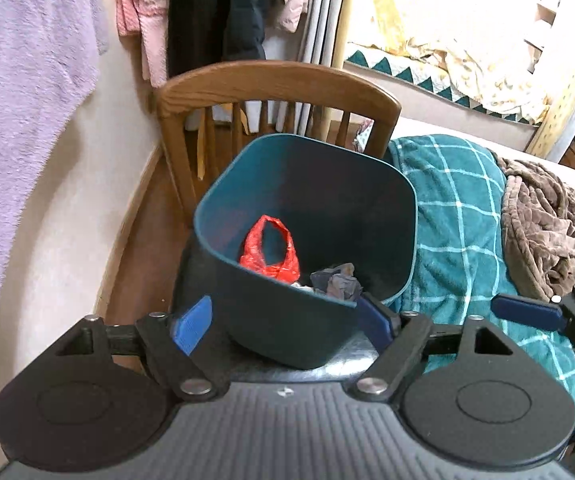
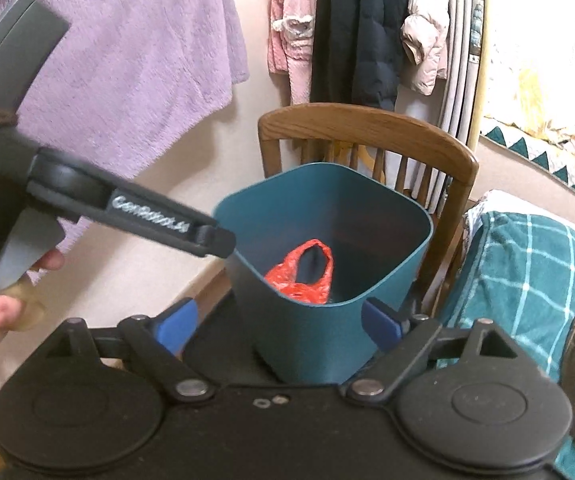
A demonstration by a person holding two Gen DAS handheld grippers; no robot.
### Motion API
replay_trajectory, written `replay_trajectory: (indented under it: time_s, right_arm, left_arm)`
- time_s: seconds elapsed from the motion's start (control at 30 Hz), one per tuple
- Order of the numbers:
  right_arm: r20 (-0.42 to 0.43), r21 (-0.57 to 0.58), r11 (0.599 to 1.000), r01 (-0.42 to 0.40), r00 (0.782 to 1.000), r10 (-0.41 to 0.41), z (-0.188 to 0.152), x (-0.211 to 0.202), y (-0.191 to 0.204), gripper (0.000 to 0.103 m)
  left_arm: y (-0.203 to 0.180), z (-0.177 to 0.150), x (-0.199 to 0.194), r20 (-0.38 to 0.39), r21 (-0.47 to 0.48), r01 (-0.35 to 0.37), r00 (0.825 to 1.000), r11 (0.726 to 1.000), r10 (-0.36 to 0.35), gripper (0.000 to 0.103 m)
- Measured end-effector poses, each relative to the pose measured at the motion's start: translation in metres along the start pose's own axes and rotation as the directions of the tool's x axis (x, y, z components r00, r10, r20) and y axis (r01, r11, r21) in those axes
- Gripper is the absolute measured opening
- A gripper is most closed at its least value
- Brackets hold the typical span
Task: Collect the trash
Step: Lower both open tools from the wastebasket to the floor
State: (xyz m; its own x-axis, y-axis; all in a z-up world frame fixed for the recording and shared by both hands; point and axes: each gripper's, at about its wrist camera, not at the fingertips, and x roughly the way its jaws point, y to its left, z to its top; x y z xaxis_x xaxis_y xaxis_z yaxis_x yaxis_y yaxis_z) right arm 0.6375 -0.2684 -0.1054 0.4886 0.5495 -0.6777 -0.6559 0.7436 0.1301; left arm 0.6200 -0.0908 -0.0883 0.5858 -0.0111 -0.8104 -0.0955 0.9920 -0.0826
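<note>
teal bin [image 1: 387, 200] on dark seat [image 2: 215, 332] before wooden chair [image 1: 279, 80], bed [image 1: 455, 216] beside.

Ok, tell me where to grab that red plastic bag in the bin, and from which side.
Grip the red plastic bag by its handle loop, which stands up open above the crumpled body. Come straight down through the open top of the teal bin; its tall walls probably block any sideways approach.

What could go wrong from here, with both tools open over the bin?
1. The bin sits on a dark seat by the chair; its base looks near the front edge, so a bump from the left tool or right tool might tip it.
2. The red bag stands up loosely and might snag on a finger.
3. The tools are close together and could collide.
</note>
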Motion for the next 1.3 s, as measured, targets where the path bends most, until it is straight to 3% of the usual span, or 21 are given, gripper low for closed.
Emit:
replay_trajectory:
  time_s: [0.2,0.4,0.5,0.57,0.83,1.07,1.3]
  right_arm:
    - [0.038,-0.016,1.0,0.004,0.999,-0.004,-0.012,-0.013,0.024,0.094]
    - [0.074,0.04,0.999,0.02,0.997,-0.023,-0.04,-0.01,0.049,0.103]
    - [0.072,0.066,0.998,0.017,0.997,-0.022,-0.063,0.002,0.064,0.103]
    - [0.05,0.092,0.996,0.021,0.998,-0.026,-0.08,0.013,0.07,0.103]
    - [-0.073,0.194,0.974,0.119,0.992,-0.106,-0.165,0.07,0.083,0.103]
    - [-0.19,0.249,0.949,0.195,0.97,-0.15,-0.251,0.139,0.079,0.103]
    - [-0.286,0.269,0.933,0.24,0.945,-0.16,-0.337,0.237,0.066,0.1]
  left_arm:
    - [0.03,-0.028,-0.024,0.058,0.019,-0.008,0.998,1.0,0.007,0.081]
    - [0.076,-0.065,-0.028,0.088,0.012,0.006,0.996,1.0,-0.007,0.082]
    - [0.101,-0.085,-0.019,0.092,0.009,0.015,0.996,1.0,-0.015,0.088]
    - [0.118,-0.099,-0.009,0.083,-0.001,0.034,0.996,0.999,-0.034,0.1]
    - [0.173,-0.167,0.065,-0.007,-0.076,0.062,0.998,0.995,-0.063,0.102]
    - [0.204,-0.238,0.153,-0.096,-0.146,-0.041,0.995,0.988,0.027,0.102]
    - [0.237,-0.32,0.246,-0.183,-0.234,-0.109,0.981,0.966,0.066,0.102]
